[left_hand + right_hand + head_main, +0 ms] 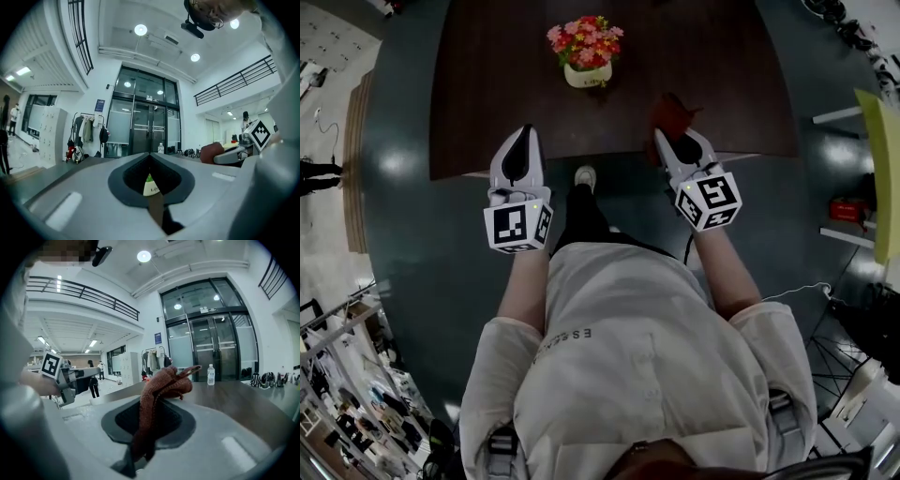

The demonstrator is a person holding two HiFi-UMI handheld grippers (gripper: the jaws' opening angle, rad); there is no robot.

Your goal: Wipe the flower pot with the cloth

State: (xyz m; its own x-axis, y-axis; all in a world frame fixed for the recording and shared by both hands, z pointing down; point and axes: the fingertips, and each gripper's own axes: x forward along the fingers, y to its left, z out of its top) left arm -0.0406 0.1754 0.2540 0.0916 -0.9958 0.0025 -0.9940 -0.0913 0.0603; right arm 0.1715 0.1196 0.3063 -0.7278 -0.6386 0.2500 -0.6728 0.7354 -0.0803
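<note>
A cream flower pot (pixel 586 75) with pink and red flowers stands at the far middle of the dark brown table (pixel 487 94). My left gripper (pixel 525 129) hovers at the table's near edge, shut and empty. In the left gripper view the left gripper (pixel 150 157) has its jaws meeting, and a sliver of the pot (pixel 150 186) shows through the notch. My right gripper (pixel 675 138) is shut on a rust-red knitted cloth (pixel 668 112), right of the pot and apart from it. In the right gripper view the cloth (pixel 161 390) bunches up from the jaws.
A clear water bottle (pixel 211 374) stands far back on the table (pixel 243 401). The person's shoe (pixel 585 175) is on the dark floor by the near edge. White shelves with a red item (pixel 844 208) are at the right. Glass doors (pixel 145 126) lie ahead.
</note>
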